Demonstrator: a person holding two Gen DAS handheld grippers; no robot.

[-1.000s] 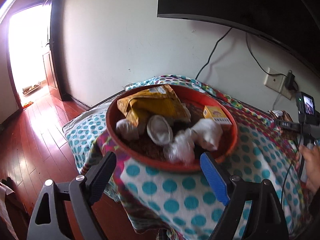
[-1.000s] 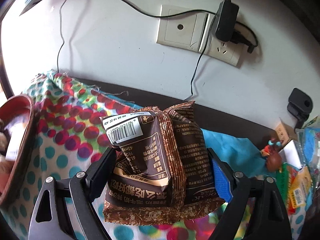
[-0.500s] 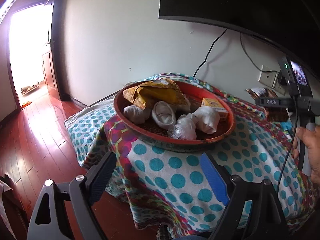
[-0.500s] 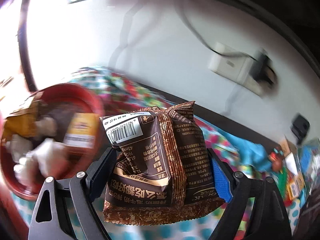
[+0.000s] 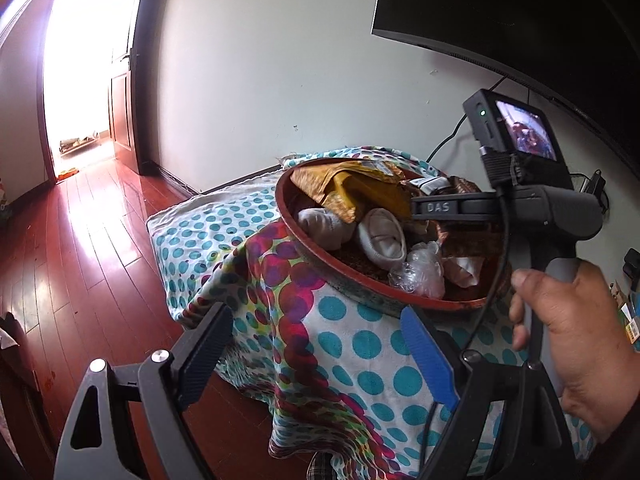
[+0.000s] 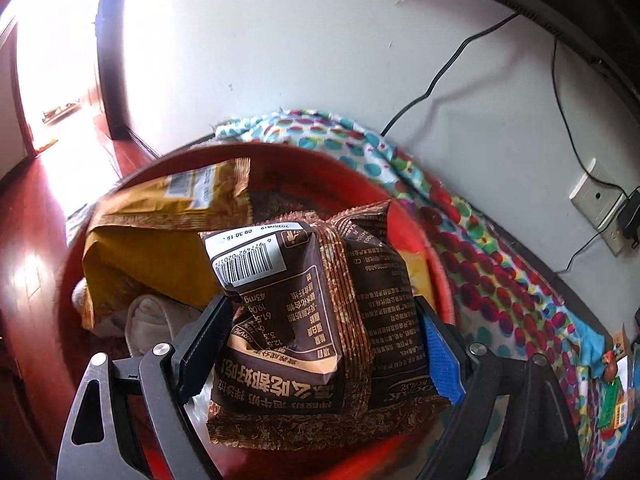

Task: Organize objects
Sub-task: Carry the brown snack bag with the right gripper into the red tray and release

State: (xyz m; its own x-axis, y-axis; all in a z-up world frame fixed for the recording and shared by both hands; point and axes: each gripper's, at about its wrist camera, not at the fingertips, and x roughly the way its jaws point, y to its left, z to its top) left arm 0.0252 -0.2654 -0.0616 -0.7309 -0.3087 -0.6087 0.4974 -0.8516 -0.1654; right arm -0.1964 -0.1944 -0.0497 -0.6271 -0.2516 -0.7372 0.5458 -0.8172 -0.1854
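Note:
My right gripper (image 6: pixel 324 344) is shut on a brown snack packet (image 6: pixel 312 320) and holds it over the red round tray (image 6: pixel 400 200). In the left wrist view the tray (image 5: pixel 360 284) sits on a dotted cloth and holds a yellow packet (image 5: pixel 360 188), rolled white socks (image 5: pixel 380 236) and a clear plastic bag (image 5: pixel 420 272). The right gripper's body (image 5: pixel 520 208) reaches over the tray from the right. My left gripper (image 5: pixel 316 344) is open and empty, held back in front of the table's near edge.
The dotted cloth (image 5: pixel 360 352) hangs over the table edge. A wooden floor (image 5: pixel 80 248) and a bright doorway lie to the left. A wall socket with a charger (image 6: pixel 608 204) and cables is behind. Small clutter (image 6: pixel 616 400) lies at the far right.
My right gripper has carried the brown packet leftward from near the socket to above the tray. My left gripper has drawn back and lower from the tray.

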